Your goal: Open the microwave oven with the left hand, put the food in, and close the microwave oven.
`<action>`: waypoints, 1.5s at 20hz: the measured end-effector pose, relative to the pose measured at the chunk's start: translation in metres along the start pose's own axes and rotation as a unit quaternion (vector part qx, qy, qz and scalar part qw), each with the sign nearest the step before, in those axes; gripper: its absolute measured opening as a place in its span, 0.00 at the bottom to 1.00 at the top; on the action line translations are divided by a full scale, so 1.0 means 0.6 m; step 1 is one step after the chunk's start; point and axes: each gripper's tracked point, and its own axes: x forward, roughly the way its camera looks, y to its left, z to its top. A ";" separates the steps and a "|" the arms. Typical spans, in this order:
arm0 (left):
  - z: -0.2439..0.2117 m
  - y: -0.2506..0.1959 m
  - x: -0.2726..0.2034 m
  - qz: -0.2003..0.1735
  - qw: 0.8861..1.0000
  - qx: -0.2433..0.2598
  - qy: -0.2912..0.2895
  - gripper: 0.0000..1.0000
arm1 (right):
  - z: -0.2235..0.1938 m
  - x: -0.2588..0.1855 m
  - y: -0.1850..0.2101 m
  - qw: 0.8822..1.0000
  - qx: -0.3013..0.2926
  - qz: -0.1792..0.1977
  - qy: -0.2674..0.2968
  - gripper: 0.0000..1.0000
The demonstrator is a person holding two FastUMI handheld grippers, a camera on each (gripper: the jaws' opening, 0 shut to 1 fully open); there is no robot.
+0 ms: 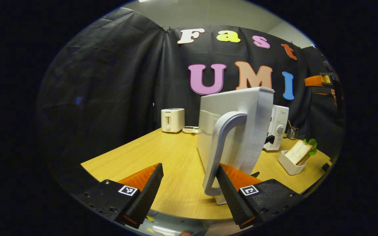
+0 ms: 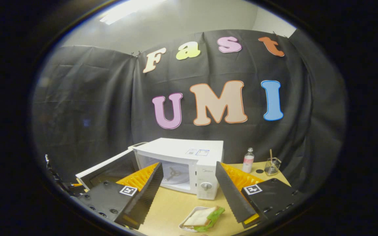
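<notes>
While the door hangs open, we see:
left tool: spread wide, beside the handle
right tool: spread wide, above the sandwich

sandwich dish cut off, microwave mostly hidden

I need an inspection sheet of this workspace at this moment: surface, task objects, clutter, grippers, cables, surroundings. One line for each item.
Surface: wooden table, light, no spills seen.
Job's things: microwave oven with its door swung open, turntable support visible inside; sandwich with lettuce lies in a white tray in front of the oven.
Clutter: toaster and a small dish at the far edge; bottle and wire holder beside the oven.
Grippers: left gripper open, its fingers near the door handle, contact unclear; right gripper open, above the sandwich.
Cables: nothing seen.
Surroundings: black cloth wall, pale ceiling above.
</notes>
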 end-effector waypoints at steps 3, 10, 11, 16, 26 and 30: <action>0.024 0.066 -0.019 0.047 0.999 -0.002 -0.015 0.98 | -0.020 0.013 0.001 1.000 0.004 0.003 0.010 0.97; 0.101 0.175 -0.054 0.154 0.987 -0.013 -0.051 0.93 | -0.102 0.030 -0.034 0.997 0.026 -0.004 0.073 0.97; 0.118 0.178 -0.056 0.161 0.985 -0.013 -0.063 0.93 | -0.117 0.030 -0.041 0.996 0.029 -0.005 0.087 0.96; 0.174 0.198 -0.059 0.181 0.978 -0.006 -0.103 0.93 | -0.222 0.020 -0.082 0.974 0.052 -0.009 0.221 0.99; 0.215 0.177 -0.029 0.157 0.976 -0.006 -0.152 0.97 | -0.363 -0.020 -0.145 0.885 0.195 -0.039 0.421 0.99; 0.210 0.177 -0.018 0.149 0.977 -0.012 -0.151 0.88 | -0.400 -0.014 -0.144 0.861 0.230 -0.035 0.453 0.98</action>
